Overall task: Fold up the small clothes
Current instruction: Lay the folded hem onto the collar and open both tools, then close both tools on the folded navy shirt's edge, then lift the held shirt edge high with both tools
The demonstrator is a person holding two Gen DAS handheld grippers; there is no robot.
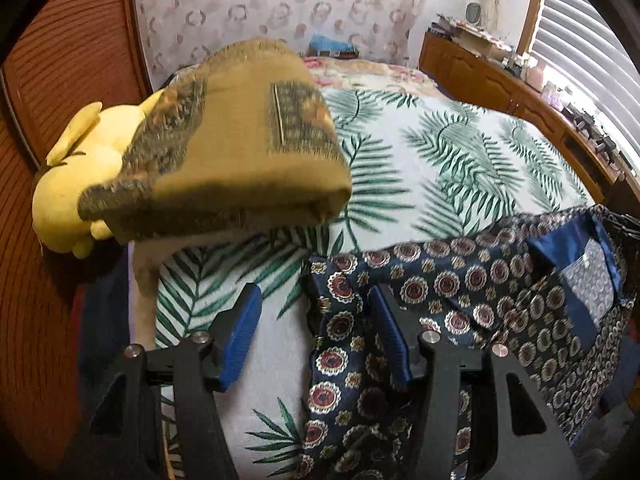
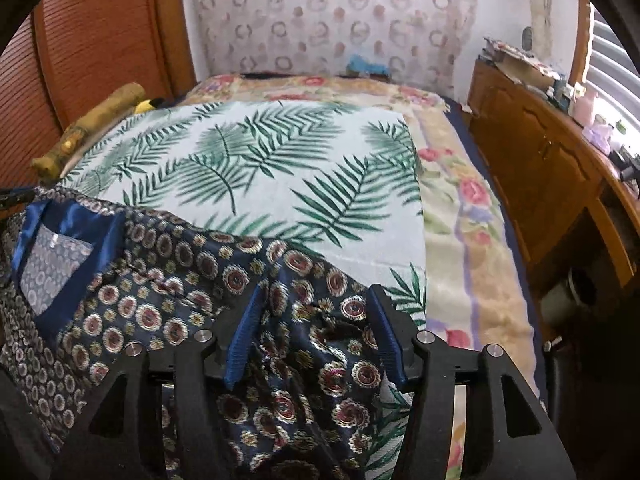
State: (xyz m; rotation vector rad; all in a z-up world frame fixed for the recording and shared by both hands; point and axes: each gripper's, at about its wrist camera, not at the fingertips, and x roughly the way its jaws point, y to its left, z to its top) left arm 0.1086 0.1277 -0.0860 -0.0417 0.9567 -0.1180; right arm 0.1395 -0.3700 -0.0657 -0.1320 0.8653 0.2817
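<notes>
The navy satin garment printed with red and gold medallions (image 1: 460,300) lies spread and rumpled across the near edge of the bed, its plain blue collar lining and pale label patch (image 2: 52,264) turned up; no fold is visible in it, so the folding of this piece appears yet to begin. The left gripper (image 1: 316,340) stands with jaws spread, the garment's left edge lying beneath the gap; its pads press on nothing. The right gripper (image 2: 316,332) is likewise spread over the crumpled right portion of the cloth, gripping nothing. A folded mustard-yellow patterned cloth (image 1: 224,148) sits at the far left, which suggests one item already finished. Behind it rests a yellow plush toy (image 1: 72,184). The garment lies on a white bedsheet with green palm fronds (image 2: 280,168), laid over a cream floral blanket (image 2: 472,240). A wooden cabinet (image 2: 540,160) carrying clutter runs along the right, under slatted blinds. Nothing obstructs the working area; the wrinkles on the right side would need smoothing before a clean fold.
</notes>
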